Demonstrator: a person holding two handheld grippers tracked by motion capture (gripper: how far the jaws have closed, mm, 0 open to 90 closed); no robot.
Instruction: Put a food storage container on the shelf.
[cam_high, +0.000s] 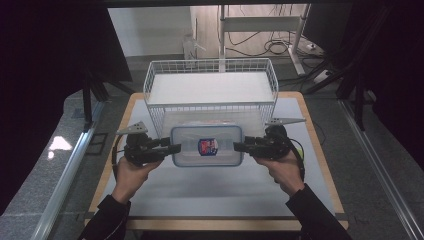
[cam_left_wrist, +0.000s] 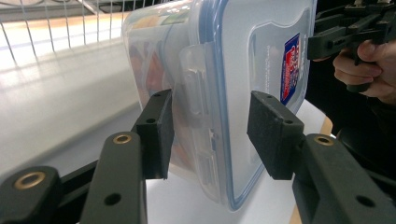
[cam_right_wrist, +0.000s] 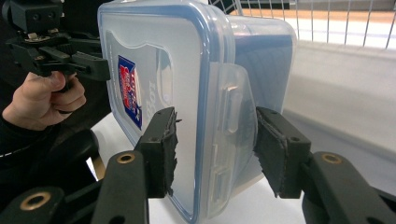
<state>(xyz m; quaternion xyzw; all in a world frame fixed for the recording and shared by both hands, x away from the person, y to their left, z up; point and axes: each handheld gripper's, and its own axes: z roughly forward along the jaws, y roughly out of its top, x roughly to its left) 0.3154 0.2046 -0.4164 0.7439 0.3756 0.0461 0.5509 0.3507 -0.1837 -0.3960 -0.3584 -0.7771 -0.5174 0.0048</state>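
Container: clear plastic box with a blue-sealed snap lid (cam_high: 207, 145), held over the bench (cam_high: 210, 192) at 6 o'clock of the wire basket (cam_high: 210, 85).
Left hand-held gripper (cam_high: 172, 148): clamped on the box's 9 o'clock end, across lid and base.
Right hand-held gripper (cam_high: 240, 146): clamped likewise at 3 o'clock.
Handling: stiff and smooth, probably slippery; contents give it some weight.
Best hold: the short ends, over the latch flaps (cam_left_wrist: 195, 79), level.
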